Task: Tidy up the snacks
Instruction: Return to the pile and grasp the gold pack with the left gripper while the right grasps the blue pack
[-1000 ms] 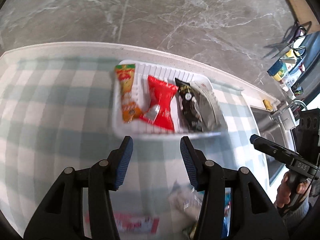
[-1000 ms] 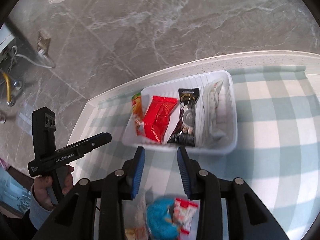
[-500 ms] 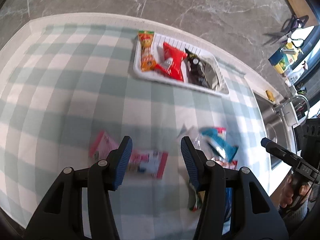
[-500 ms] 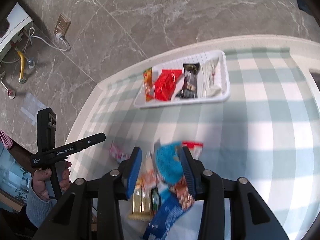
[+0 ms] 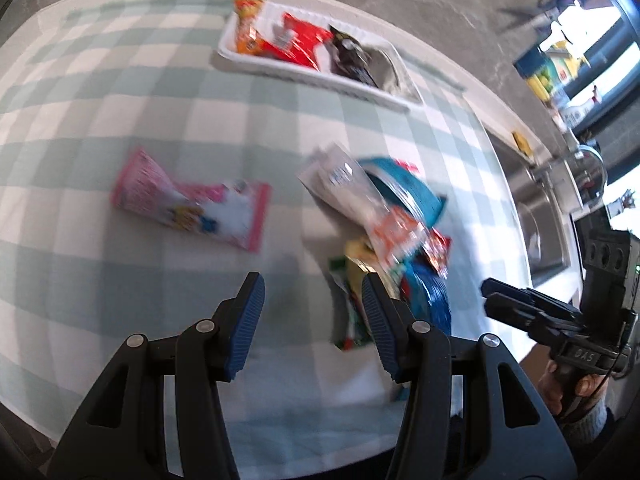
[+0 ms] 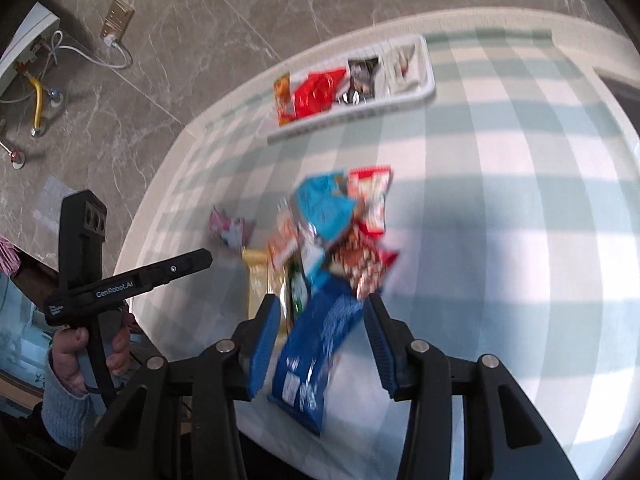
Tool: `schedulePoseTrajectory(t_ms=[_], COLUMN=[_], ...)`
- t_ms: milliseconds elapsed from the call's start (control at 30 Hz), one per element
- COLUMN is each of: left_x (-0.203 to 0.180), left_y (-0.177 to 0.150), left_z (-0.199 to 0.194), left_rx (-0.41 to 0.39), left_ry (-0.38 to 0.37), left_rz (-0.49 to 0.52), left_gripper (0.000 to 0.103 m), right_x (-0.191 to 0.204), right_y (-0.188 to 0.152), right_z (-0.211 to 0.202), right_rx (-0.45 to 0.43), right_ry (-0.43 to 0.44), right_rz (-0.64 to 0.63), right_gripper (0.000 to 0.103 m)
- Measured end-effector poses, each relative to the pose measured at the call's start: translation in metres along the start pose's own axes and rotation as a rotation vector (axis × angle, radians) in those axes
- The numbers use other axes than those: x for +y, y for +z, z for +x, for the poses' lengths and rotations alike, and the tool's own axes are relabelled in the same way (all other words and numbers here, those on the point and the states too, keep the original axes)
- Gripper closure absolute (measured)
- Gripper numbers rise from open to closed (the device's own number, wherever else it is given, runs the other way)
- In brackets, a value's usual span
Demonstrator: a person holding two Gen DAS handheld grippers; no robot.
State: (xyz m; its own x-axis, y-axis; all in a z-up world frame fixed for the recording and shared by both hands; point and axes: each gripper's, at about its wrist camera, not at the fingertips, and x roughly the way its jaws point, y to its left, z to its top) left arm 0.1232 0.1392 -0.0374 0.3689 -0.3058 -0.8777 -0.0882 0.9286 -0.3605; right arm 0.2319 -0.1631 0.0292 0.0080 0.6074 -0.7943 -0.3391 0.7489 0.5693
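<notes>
Left gripper (image 5: 312,300): jaws apart, empty, above checked cloth (image 5: 120,100); right gripper (image 6: 320,316): jaws just opening, blue packet (image 6: 316,352) below, unpressed; white tray (image 6: 426,80): four snacks

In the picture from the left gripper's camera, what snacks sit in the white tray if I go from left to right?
Orange packet → red packet → black packet → silvery-grey packet, all in the white tray.
</notes>
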Motion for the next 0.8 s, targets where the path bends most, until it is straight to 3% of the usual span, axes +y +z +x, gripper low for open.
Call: schedulePoseTrajectory(t_ms=[233, 800], left_x=[-0.027, -0.048], left_y=[-0.016, -0.010], left_z=[0.019, 0.047], left_rx=[0.048, 0.092], left_ry=[-0.012, -0.014], left_rz=[0.054, 0.116], left_gripper=[0.054, 0.054], right_x=[0.001, 0.005], right_y=[-0.018, -0.022], right_z=[0.014, 0.043], right_rx=[0.045, 0.112], right_ry=[0.001, 0.000], right_rz=[0.009, 0.028], right_gripper=[0.056, 0.056])
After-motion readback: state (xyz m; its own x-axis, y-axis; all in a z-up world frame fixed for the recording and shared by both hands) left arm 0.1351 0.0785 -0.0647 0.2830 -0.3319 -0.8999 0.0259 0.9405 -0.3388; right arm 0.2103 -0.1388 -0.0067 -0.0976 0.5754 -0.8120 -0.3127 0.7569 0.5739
